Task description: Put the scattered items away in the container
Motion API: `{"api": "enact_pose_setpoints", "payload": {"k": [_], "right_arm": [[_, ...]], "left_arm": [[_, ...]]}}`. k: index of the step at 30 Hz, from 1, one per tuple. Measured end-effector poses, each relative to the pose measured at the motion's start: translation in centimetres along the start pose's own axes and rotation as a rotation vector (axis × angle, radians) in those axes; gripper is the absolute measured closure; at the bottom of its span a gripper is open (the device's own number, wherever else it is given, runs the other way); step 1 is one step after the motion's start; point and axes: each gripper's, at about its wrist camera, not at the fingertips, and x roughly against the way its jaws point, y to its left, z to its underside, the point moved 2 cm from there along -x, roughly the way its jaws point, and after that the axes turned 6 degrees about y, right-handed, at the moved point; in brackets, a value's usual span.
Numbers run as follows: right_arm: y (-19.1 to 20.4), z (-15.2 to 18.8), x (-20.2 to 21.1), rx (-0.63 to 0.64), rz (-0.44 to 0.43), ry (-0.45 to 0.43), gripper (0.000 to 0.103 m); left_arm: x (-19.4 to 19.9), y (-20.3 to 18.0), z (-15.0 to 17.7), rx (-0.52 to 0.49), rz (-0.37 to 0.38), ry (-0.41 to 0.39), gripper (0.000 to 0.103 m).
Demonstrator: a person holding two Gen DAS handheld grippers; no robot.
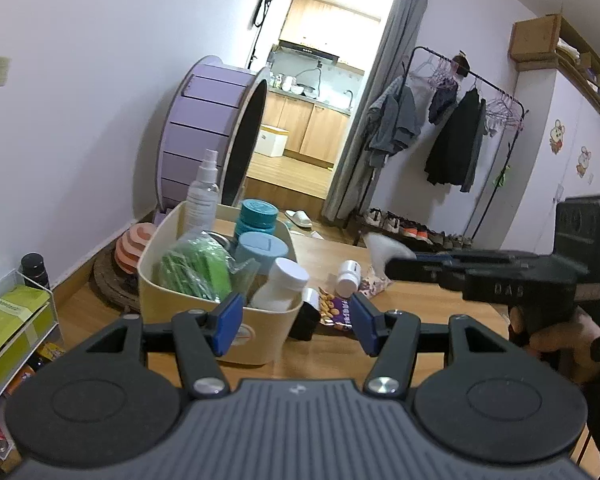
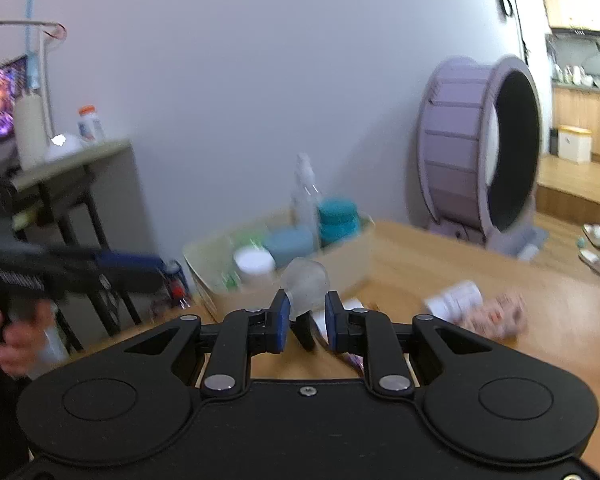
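Note:
A cream bin [image 1: 256, 332] stands on the wooden table [image 1: 419, 312] and holds a spray bottle [image 1: 204, 196], teal jars [image 1: 258, 216], a green packet [image 1: 196, 268] and a white bottle [image 1: 280, 286]. My left gripper [image 1: 296, 320] is open and empty just in front of the bin. My right gripper [image 2: 303, 316] is shut on a translucent white object [image 2: 304, 284], held above the table near the bin [image 2: 351, 264]; it also shows in the left wrist view [image 1: 383, 246]. A small white bottle [image 1: 347, 276], a snack packet [image 1: 335, 310] and a patterned pouch [image 1: 371, 282] lie on the table.
A purple exercise wheel [image 1: 212, 132] stands behind the table. A wire rack [image 1: 16, 328] with boxes is at the left. A clothes rail [image 1: 451, 132] and shoes stand at the right wall. A black item [image 1: 305, 320] stands beside the bin.

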Motion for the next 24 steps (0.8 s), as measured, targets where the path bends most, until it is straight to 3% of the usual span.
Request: {"api": "enact_pose_setpoints", "payload": {"k": [7, 11, 14, 20, 23, 24], "right_arm": [[2.4, -3.1, -3.8, 0.036, -0.09, -0.017, 0.083], [3.5, -3.8, -6.6, 0.047, -0.116, 0.009, 0.069], [3.7, -3.8, -8.0, 0.034, -0.124, 0.034, 0.069], [2.2, -3.1, -5.8, -0.003, -0.086, 0.011, 0.065], [0.8, -2.1, -3.4, -0.025, -0.025, 0.002, 0.053], [0.3, -1.7, -2.5, -0.036, 0.002, 0.001, 0.044]], "left_arm": [[1.0, 1.1, -0.2, 0.015, -0.016, -0.024, 0.045], [1.0, 1.7, -0.3, 0.033, -0.024, -0.025, 0.045], [1.1, 1.8, -0.4, 0.037, -0.022, -0.027, 0.045], [0.9, 1.4, -0.2, 0.025, -0.01, -0.019, 0.045], [0.7, 0.7, -0.1, 0.011, 0.004, -0.012, 0.045], [0.6, 0.4, 0.0, 0.004, 0.008, -0.01, 0.045]]}}
